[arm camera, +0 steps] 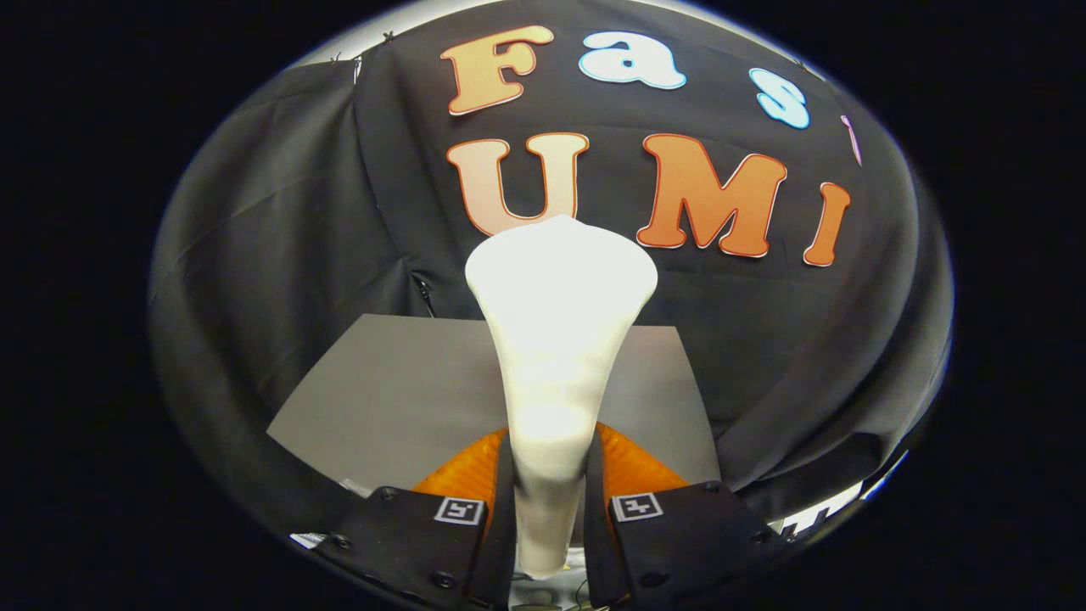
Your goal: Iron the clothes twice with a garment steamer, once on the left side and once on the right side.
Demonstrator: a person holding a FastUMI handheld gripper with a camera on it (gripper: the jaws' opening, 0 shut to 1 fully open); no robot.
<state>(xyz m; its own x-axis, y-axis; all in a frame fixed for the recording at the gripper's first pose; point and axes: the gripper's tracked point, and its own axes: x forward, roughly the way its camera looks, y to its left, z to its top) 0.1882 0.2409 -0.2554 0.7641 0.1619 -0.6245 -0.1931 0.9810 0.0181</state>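
Fingers closed narrow on the steamer, one on each side of its slim handle, both pressing it. The gripper held it upright, or close to that.

Steamer ran from between the fingers up and away, widening into a broad pale head well beyond the tips. Head stood in front of the black cloth wall. Past the fingers, lower and farther off, lay a flat grey board, spreading left and right of the handle. Could not tell whether this was the garment or a bare surface; no folds or seams seen. Steamer head did not appear to touch it.

Risks, judged: grip sat low on a long, top-heavy body, so a quick swing left or right might let the head tip or twist between the fingers. The smooth tapering handle might slide downward if the squeeze eased. With the head blocking the middle, lining up each pass would be partly blind, and one side could be missed or overlapped.
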